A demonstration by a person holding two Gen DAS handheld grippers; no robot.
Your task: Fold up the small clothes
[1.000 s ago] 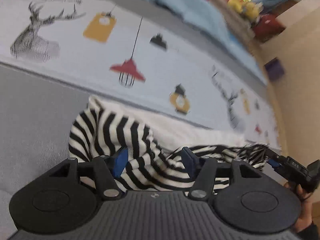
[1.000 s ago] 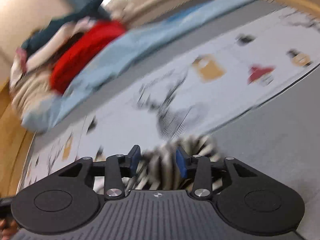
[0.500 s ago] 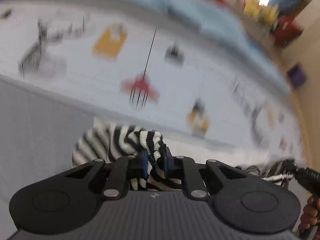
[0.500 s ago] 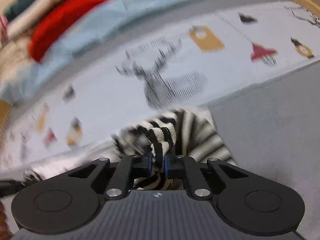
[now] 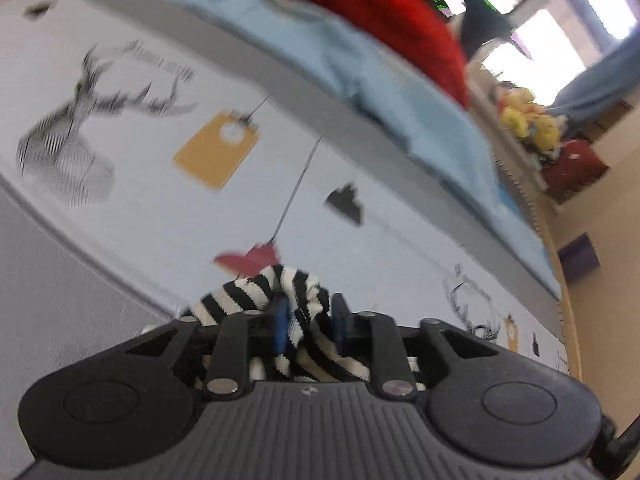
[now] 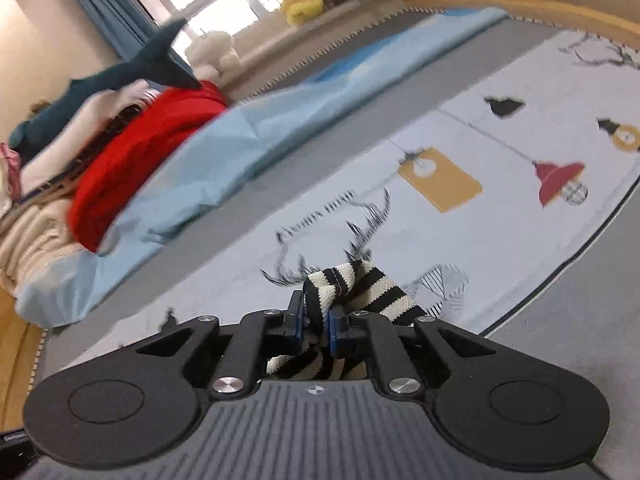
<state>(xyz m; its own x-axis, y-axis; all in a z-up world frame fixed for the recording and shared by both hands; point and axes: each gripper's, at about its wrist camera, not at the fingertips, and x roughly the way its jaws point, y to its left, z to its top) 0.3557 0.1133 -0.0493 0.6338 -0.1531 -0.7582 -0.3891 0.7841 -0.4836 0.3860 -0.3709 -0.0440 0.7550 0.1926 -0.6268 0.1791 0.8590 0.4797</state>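
Garment lifted: two grippers [image 5: 308, 318] [image 6: 316, 322], one striped garment [image 6: 360, 284].

Striped garment [image 5: 296, 292] bunched between the left gripper [image 5: 308, 320] fingers, above the printed mat [image 5: 160, 200]; red cushion [image 5: 372, 12] behind.

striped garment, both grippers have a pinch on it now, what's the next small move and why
Probably lift both ends together and draw them apart to spread it. The left gripper and right gripper each pinch a bunched fold of the striped garment, raised over the printed mat; it looks too crumpled to fold cleanly yet.
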